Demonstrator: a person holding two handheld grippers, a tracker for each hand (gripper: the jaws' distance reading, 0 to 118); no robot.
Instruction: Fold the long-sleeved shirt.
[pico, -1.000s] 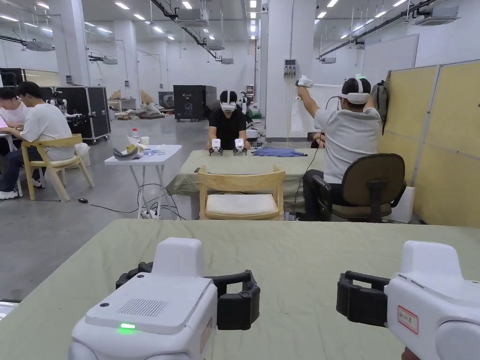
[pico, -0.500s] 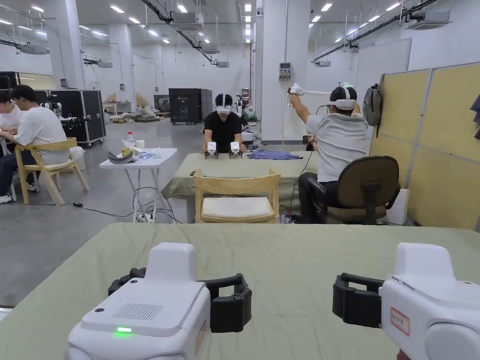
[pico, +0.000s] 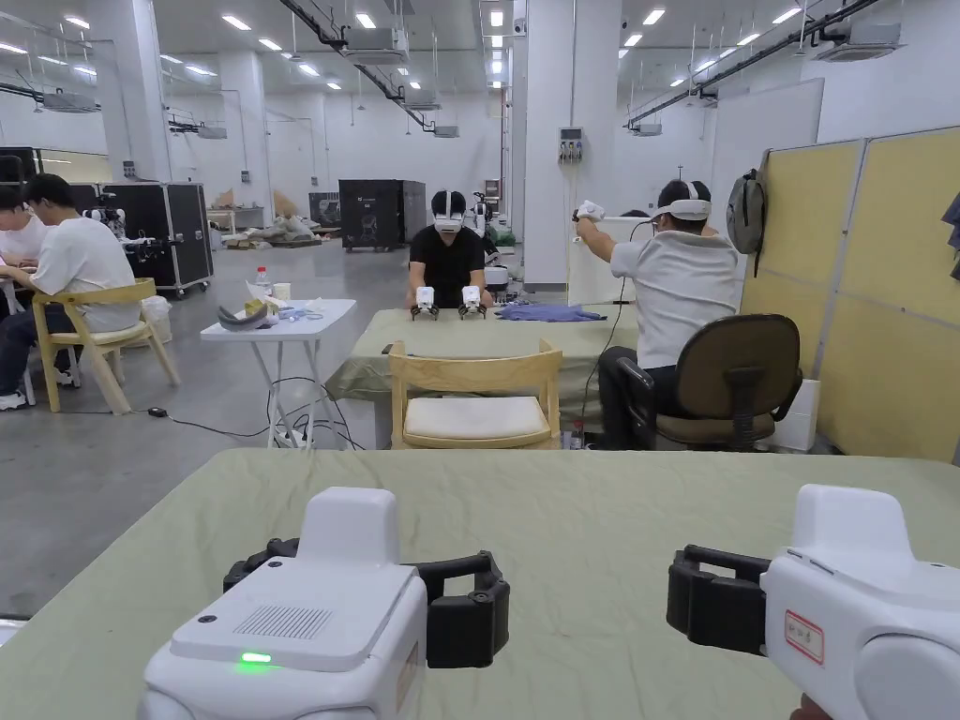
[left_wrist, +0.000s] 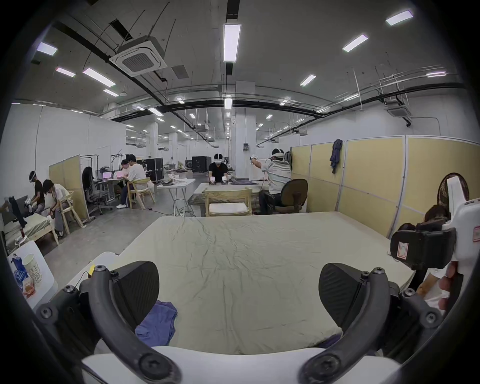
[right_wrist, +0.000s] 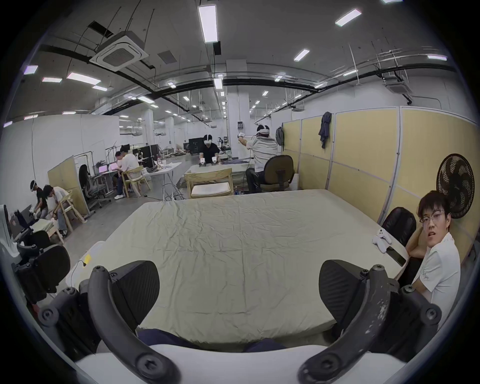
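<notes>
Both grippers hover over the near edge of a table (pico: 581, 506) covered in pale green cloth. My left gripper (pico: 370, 562) is open, its jaws wide apart with nothing between them (left_wrist: 239, 288). My right gripper (pico: 825, 581) is open too and holds nothing (right_wrist: 239, 285). A crumpled blue garment (left_wrist: 158, 324) lies low at the table's near left corner, beside the left gripper's left jaw and not touched by it. Dark blue cloth (right_wrist: 161, 335) shows below the near edge in the right gripper view. I cannot tell whether it is the shirt.
A person (right_wrist: 436, 259) sits at the table's right side, beside a white controller (right_wrist: 381, 240) and a phone (right_wrist: 396, 256). A wooden chair (pico: 478, 394) stands past the far edge. A white side table with a cup (left_wrist: 31, 267) is at my left.
The head camera shifted a little. Both grippers stay open in the same place over the table's near edge.
</notes>
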